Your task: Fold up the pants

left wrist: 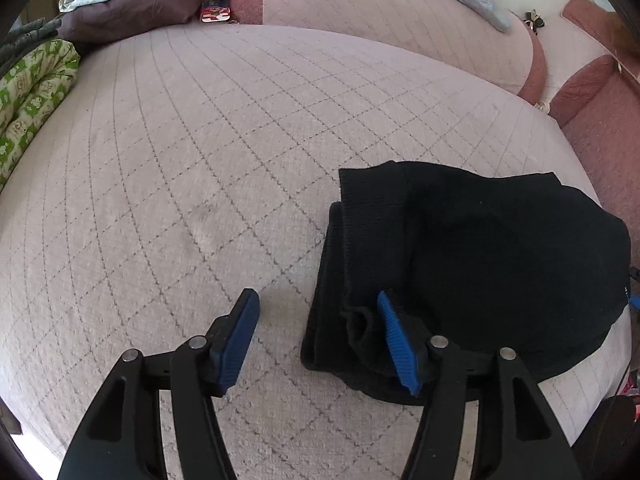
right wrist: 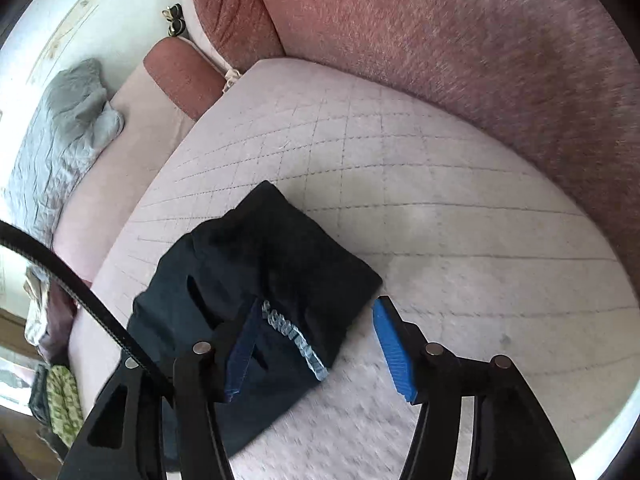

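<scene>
Both grippers [left wrist: 318, 336] [right wrist: 316, 350] over folded pants [left wrist: 480, 256]

Light lettering on pants [right wrist: 256, 264], perhaps unreadable.

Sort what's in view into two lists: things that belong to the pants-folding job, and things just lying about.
Part of the job:
- black pants, folded into a bundle on the quilted cushion
- left gripper, jaws open
- right gripper, jaws open

Just lying about:
- green patterned cloth
- grey quilted blanket
- dark purple fabric
</scene>
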Demonstrator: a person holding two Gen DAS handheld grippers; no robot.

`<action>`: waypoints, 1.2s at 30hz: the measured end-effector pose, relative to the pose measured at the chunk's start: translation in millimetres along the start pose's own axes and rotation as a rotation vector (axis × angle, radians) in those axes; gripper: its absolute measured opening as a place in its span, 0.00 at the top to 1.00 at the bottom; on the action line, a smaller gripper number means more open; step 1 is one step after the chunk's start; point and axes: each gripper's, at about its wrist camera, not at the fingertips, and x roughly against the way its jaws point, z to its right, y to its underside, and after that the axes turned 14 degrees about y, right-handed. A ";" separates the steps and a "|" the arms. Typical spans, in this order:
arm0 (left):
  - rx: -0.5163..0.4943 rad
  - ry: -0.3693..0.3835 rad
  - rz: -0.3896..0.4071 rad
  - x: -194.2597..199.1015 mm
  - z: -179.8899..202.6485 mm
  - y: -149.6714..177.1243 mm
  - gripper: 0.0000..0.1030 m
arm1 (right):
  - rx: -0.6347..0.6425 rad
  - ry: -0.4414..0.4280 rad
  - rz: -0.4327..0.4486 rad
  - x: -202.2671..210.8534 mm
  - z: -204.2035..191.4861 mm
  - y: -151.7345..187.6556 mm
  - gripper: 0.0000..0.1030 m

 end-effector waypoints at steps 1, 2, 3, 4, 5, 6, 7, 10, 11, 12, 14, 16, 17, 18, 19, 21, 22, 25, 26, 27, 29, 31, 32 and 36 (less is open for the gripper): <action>0.008 0.001 -0.002 -0.8 -1.0 -0.4 0.40 | 0.027 -0.003 -0.022 -4.0 -4.9 -3.4 0.57; 0.014 0.001 0.000 -2.4 0.4 -1.5 0.37 | 0.061 0.025 -0.017 -3.6 -9.6 -5.0 0.74; 0.017 -0.002 0.002 -3.0 -0.5 -1.8 0.36 | 0.094 0.064 -0.001 -2.6 -13.4 -6.0 0.75; 0.015 -0.005 0.002 -3.7 -0.6 -2.0 0.34 | 0.112 0.106 0.015 0.9 -13.8 -8.1 0.75; 0.012 -0.007 0.002 -3.5 -0.1 -0.8 0.33 | 0.115 0.155 0.024 2.3 -12.6 -9.2 0.75; 0.006 -0.011 0.002 -4.3 1.3 -1.0 0.33 | 0.119 0.217 0.037 3.6 -12.8 -10.8 0.69; 0.000 -0.015 0.001 -4.1 0.6 0.4 0.33 | 0.118 0.290 0.058 5.2 -15.0 -12.4 0.46; 0.001 -0.023 -0.003 -4.5 3.6 -0.4 0.33 | 0.121 0.463 0.193 25.6 -29.6 -13.8 0.32; 0.008 -0.021 -0.006 -3.2 3.5 -1.8 0.33 | 0.125 0.477 0.235 33.8 -35.3 -14.4 0.32; 0.024 -0.021 0.002 0.0 3.0 -3.6 0.33 | 0.128 0.439 0.290 45.5 -45.4 -15.7 0.32; 0.028 -0.023 0.035 9.7 -4.8 -4.6 0.33 | 0.173 0.299 0.324 59.0 -63.7 -17.6 0.32; 0.007 -0.008 0.103 21.5 1.4 -7.7 0.33 | 0.264 0.074 0.257 60.9 -93.3 -18.7 0.37; 0.001 0.011 0.121 24.5 3.7 -8.2 0.33 | 0.284 -0.019 0.198 56.1 -103.9 -20.3 0.40; -0.003 0.047 0.139 27.1 7.1 -9.0 0.33 | 0.292 -0.133 0.110 44.5 -116.8 -20.9 0.40; -0.007 0.069 0.141 26.8 9.1 -9.0 0.33 | 0.290 -0.189 0.059 33.7 -125.4 -22.6 0.40; -0.024 0.095 0.088 15.1 14.5 -6.9 0.33 | 0.277 -0.206 -0.006 9.9 -135.2 -23.1 0.40; -0.026 0.092 0.064 9.6 14.4 -6.3 0.33 | 0.264 -0.174 -0.060 -12.8 -138.1 -25.4 0.40; -0.029 0.079 -0.037 -15.1 15.9 -2.1 0.34 | 0.204 -0.019 -0.096 -35.8 -136.3 -24.9 0.56; -0.057 0.057 -0.032 -16.5 18.9 -0.4 0.34 | 0.217 -0.014 -0.055 -26.6 -142.7 -24.1 0.53; -0.096 0.037 -0.029 -17.2 23.6 0.9 0.34 | 0.271 -0.025 -0.010 -15.7 -155.2 -21.9 0.53; -0.136 0.016 -0.028 -19.5 28.3 5.7 0.33 | 0.401 -0.060 0.038 -3.6 -182.8 -18.3 0.47; -0.156 0.006 -0.023 -21.2 30.2 7.4 0.33 | 0.527 -0.096 0.035 -3.1 -214.3 -12.2 0.34; -0.160 0.005 -0.021 -21.4 30.4 7.3 0.33 | 0.584 -0.094 0.027 -9.6 -229.9 -9.2 0.33; -0.157 0.018 -0.016 -18.1 26.3 8.8 0.33 | 0.730 0.030 -0.029 -53.7 -269.0 -7.7 0.33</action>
